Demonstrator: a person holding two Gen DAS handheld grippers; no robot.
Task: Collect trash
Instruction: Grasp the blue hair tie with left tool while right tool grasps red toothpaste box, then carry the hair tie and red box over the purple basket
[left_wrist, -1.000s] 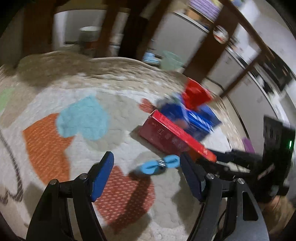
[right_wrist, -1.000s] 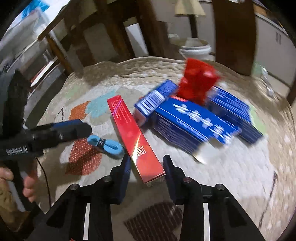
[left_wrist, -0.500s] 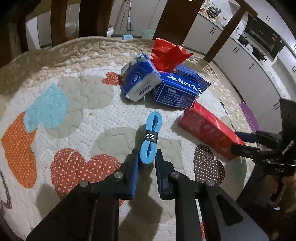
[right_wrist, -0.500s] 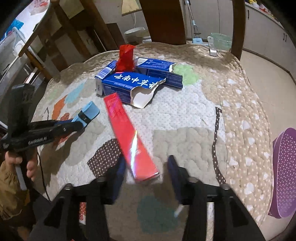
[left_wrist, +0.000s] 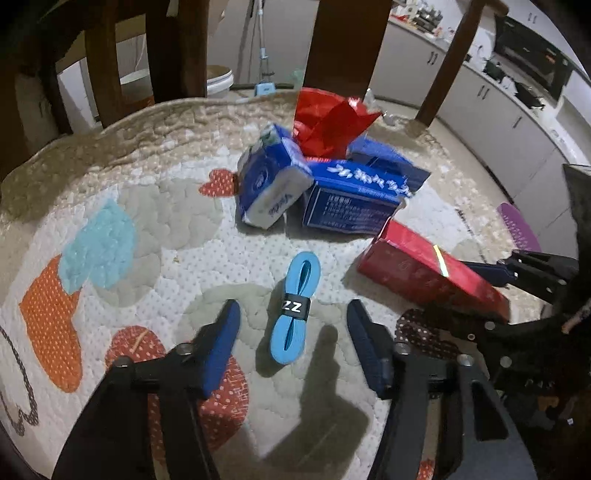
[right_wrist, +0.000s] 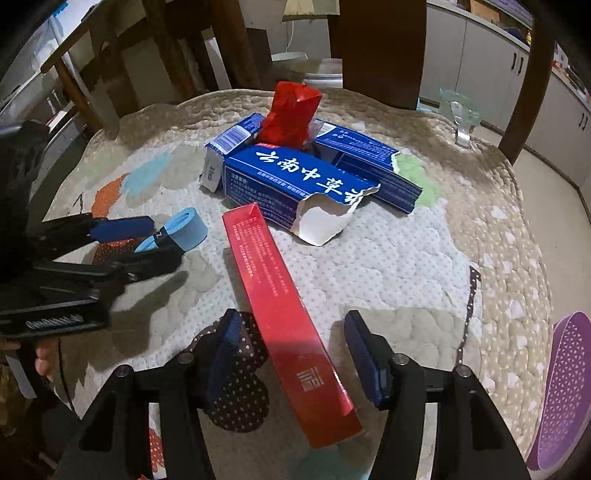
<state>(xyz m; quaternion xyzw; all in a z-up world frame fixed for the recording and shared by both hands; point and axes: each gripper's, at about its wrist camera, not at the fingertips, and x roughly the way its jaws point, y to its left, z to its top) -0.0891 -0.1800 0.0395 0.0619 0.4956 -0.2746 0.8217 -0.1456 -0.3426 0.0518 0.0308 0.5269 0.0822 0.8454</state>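
A light blue folded band (left_wrist: 295, 306) with a black label lies flat on the quilted mat (left_wrist: 110, 184). My left gripper (left_wrist: 293, 310) straddles it, jaws opening, pads clear of it. In the right wrist view this left gripper (right_wrist: 147, 240) sits at the far left with the band (right_wrist: 188, 225) at its tips. A long red box (right_wrist: 280, 295) lies on the mat and runs between the fingers of my right gripper (right_wrist: 291, 321). That gripper is open, with a gap on both sides of the box. The box (left_wrist: 424, 273) also shows at the right of the left wrist view.
Behind lie a torn blue carton (right_wrist: 295, 177), a second blue box (right_wrist: 369, 158), a blue tissue pack (left_wrist: 273, 184) and a crumpled red wrapper (right_wrist: 291, 114). Dark wooden legs (left_wrist: 343, 44) stand past the mat. A purple mat (right_wrist: 565, 387) lies on the floor, right.
My left gripper, shut on the band's end half a second ago, has opened and the band lies loose between its fingers. My right gripper has moved in over the red box.
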